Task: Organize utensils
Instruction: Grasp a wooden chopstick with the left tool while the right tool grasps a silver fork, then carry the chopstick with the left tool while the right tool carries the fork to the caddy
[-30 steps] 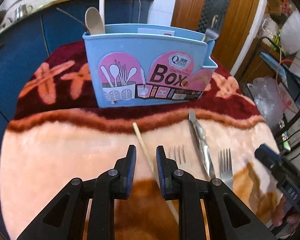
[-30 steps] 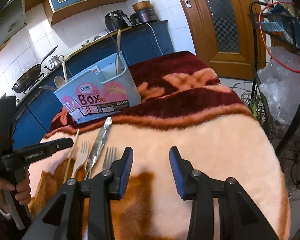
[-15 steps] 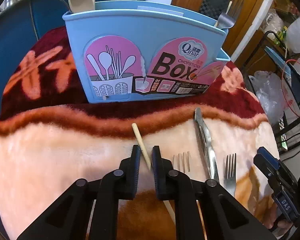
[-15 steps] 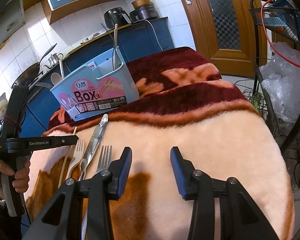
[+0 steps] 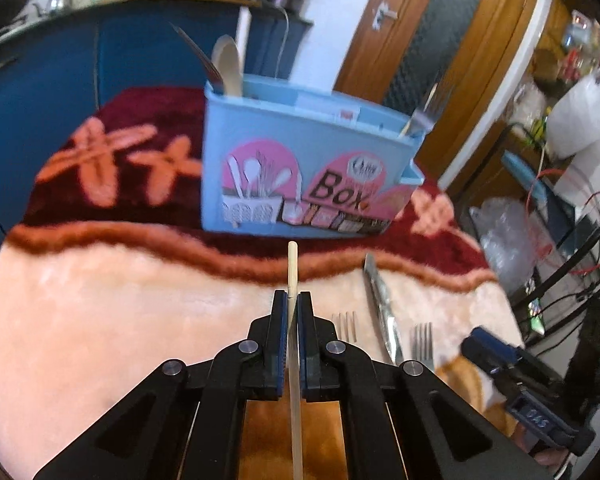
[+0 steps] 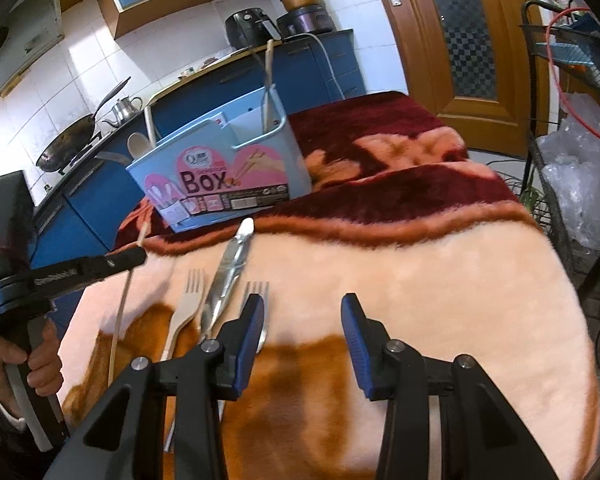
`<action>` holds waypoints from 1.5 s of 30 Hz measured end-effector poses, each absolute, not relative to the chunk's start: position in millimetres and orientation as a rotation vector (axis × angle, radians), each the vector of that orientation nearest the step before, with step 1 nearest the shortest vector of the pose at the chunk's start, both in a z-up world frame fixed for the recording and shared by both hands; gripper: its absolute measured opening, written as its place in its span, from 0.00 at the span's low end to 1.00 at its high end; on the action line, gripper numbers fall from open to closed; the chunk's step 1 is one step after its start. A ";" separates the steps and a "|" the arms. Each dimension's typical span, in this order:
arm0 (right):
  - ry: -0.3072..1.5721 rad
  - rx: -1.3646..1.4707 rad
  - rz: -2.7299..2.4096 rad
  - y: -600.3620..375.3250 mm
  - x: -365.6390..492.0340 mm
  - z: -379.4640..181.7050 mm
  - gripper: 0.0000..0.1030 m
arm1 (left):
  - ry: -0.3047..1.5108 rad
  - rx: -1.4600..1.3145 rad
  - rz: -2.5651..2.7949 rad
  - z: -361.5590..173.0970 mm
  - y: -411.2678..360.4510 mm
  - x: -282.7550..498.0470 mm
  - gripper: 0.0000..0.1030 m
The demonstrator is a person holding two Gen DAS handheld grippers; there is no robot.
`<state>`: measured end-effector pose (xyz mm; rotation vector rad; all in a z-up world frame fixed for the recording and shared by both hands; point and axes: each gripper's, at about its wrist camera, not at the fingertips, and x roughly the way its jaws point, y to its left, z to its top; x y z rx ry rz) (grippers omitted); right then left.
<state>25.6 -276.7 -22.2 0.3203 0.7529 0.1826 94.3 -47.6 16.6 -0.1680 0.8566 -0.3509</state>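
**Left gripper clamped on chopstick; right gripper spread**

Nearest, left wrist view: left gripper (image 5: 292, 300) pressed together on a wooden chopstick (image 5: 292, 264), pinched between the blue pads (image 5: 284, 332). Chopstick tip projecting forward past the fingertips, toward the box; rear end running back between the gripper arms. In the right wrist view, chopstick (image 6: 120, 320) seen tilted, lifted off the blanket at its far end.

Right gripper (image 6: 303, 312) spread wide, holding nothing, above the peach blanket (image 6: 420, 280).

Just beyond, lying side by side on the blanket: pale fork (image 6: 186, 304), metal tongs (image 6: 228, 272), steel fork (image 6: 256, 292).

Farther back, on the dark red part of the blanket: blue chopsticks box (image 5: 300, 168), upright, marked "Box". Wooden spoon (image 5: 228, 64) standing in its left end, fork (image 5: 424, 114) in its right end.

Farthest: blue kitchen cabinets (image 5: 100, 60), wooden door (image 5: 432, 32).
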 end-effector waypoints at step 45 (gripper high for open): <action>0.759 0.392 0.339 -263.1 45.2 -23.3 0.03 | 0.609 -0.230 -0.312 51.5 -3.1 49.9 0.04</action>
